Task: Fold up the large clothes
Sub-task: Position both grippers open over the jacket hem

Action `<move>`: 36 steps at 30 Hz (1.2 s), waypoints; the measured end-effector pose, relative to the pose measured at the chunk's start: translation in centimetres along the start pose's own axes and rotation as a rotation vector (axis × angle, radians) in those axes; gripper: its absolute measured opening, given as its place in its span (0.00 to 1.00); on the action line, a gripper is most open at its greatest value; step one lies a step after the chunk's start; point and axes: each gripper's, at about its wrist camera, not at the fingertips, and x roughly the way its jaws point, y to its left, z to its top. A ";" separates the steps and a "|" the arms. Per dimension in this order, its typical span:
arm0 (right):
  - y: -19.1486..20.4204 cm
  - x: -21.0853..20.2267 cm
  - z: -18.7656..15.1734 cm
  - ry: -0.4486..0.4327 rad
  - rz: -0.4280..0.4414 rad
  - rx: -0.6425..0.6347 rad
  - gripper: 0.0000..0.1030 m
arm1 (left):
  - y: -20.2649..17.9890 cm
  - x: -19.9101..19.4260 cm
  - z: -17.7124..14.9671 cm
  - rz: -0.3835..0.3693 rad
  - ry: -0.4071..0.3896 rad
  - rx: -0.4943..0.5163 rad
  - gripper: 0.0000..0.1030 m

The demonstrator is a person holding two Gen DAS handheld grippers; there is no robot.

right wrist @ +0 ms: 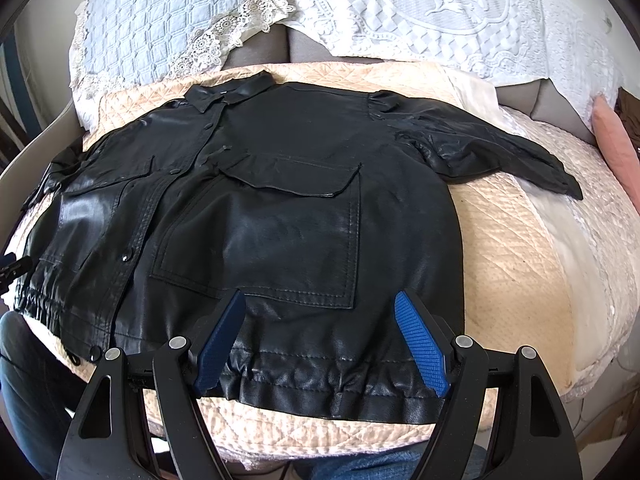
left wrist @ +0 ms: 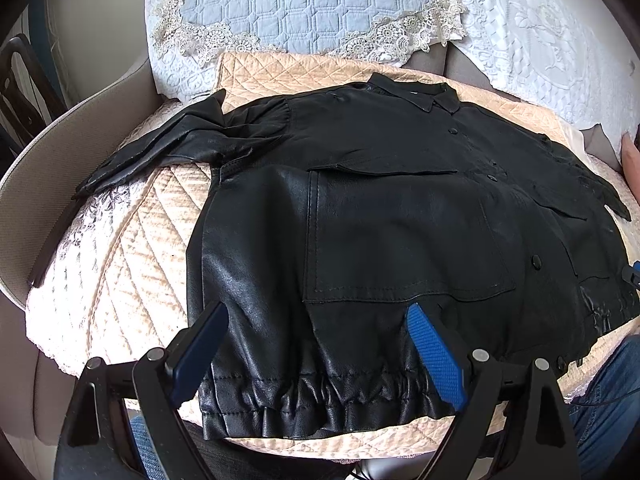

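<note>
Black jacket (left wrist: 400,220) lies flat on quilted peach cover (left wrist: 144,248).

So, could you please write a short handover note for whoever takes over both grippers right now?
Left gripper: open, empty, poised over the hem on the jacket's left side.
Right gripper: open, empty, over the hem on the right side.
Black leather jacket: spread flat, front up and buttoned, on the beige quilted cover, collar away from you, elastic hem nearest. Both sleeves lie out to the sides.
Done: laid out only; no fold yet.
Left: fold the sleeves in, then probably bring the hem up toward the collar.
</note>
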 end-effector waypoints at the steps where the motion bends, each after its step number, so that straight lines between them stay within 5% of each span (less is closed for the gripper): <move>1: 0.0 0.0 0.0 0.002 0.001 -0.001 0.75 | 0.0 0.0 0.0 0.000 -0.001 0.000 0.90; 36: 1.2 0.9 0.4 -0.002 0.026 -0.013 0.75 | 0.3 1.3 -0.5 0.043 0.019 0.036 0.90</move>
